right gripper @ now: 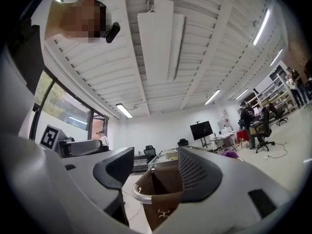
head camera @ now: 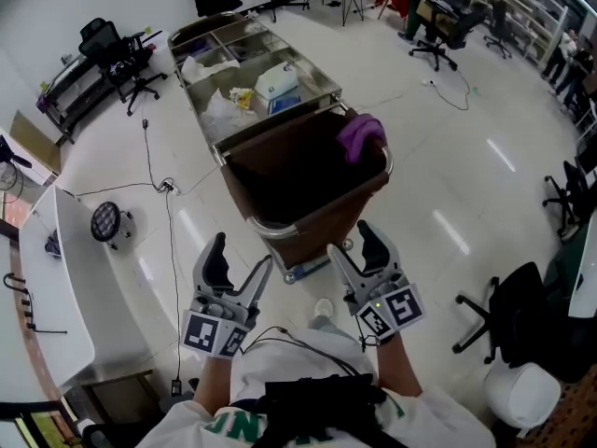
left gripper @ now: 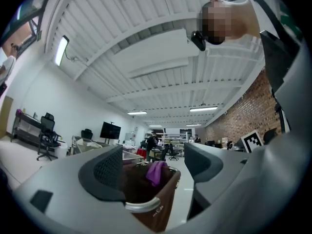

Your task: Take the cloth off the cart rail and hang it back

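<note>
A purple cloth point(head camera: 360, 136) hangs over the far right corner of the cart rail point(head camera: 280, 227), the metal hoop round a brown bag. My left gripper point(head camera: 241, 256) and right gripper point(head camera: 352, 242) are both held open just short of the cart's near end, with nothing between their fingers. In the left gripper view the cloth point(left gripper: 157, 172) shows beyond my open left gripper point(left gripper: 155, 163), draped on the bag's far edge. Past my open right gripper point(right gripper: 156, 168), the right gripper view shows the rail point(right gripper: 140, 197) and a sliver of the cloth point(right gripper: 229, 154).
Behind the bag, the cart's tray section point(head camera: 254, 80) holds bags and boxes. A white desk point(head camera: 56, 287) runs along the left, with a cable point(head camera: 172, 250) on the floor beside it. A black office chair point(head camera: 518, 311) stands at the right. People work at desks far off.
</note>
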The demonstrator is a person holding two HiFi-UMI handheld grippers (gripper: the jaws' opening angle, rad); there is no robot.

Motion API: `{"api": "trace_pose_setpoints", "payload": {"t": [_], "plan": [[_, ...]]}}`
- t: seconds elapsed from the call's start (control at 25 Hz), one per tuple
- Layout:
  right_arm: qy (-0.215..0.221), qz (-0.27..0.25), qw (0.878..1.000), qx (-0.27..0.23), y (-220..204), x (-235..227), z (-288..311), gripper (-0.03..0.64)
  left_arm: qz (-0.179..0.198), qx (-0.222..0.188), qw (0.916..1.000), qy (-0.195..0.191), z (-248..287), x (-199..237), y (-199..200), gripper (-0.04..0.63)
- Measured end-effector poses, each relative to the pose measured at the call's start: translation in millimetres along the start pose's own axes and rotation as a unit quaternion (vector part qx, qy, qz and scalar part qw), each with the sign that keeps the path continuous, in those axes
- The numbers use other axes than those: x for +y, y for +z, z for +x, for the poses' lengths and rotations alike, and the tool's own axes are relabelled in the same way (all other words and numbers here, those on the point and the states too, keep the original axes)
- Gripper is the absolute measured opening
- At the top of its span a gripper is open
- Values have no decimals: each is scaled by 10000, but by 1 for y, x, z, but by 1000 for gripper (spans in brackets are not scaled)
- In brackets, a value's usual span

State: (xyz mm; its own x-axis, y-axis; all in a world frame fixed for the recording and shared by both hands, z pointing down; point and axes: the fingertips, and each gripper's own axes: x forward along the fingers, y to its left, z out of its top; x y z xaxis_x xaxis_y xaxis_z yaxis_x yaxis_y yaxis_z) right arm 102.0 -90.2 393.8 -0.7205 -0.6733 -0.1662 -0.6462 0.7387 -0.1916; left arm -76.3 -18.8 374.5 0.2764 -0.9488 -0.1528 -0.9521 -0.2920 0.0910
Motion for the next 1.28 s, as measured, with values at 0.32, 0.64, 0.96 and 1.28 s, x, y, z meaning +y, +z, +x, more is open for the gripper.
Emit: {"api": "trace_pose_setpoints", "payload": {"t": [0.32,0.64,0.96,1.28], "plan": [[118,167,9997,-121,29,-39,79,305,-104,-12,9998,-165,74,57,8,380],[-705,-564,9954,336,11,-54,105,304,-433,139,9937,-1020,104,71,13,380],[-783,-1402,9757,1491,12,-131,128,305,-505,282,9860,-1565,112,72,10,380],[-604,-1358,9439,2949,-23,-247,179,305,-637,398,9825,-1707,125,61,2,380]]}}
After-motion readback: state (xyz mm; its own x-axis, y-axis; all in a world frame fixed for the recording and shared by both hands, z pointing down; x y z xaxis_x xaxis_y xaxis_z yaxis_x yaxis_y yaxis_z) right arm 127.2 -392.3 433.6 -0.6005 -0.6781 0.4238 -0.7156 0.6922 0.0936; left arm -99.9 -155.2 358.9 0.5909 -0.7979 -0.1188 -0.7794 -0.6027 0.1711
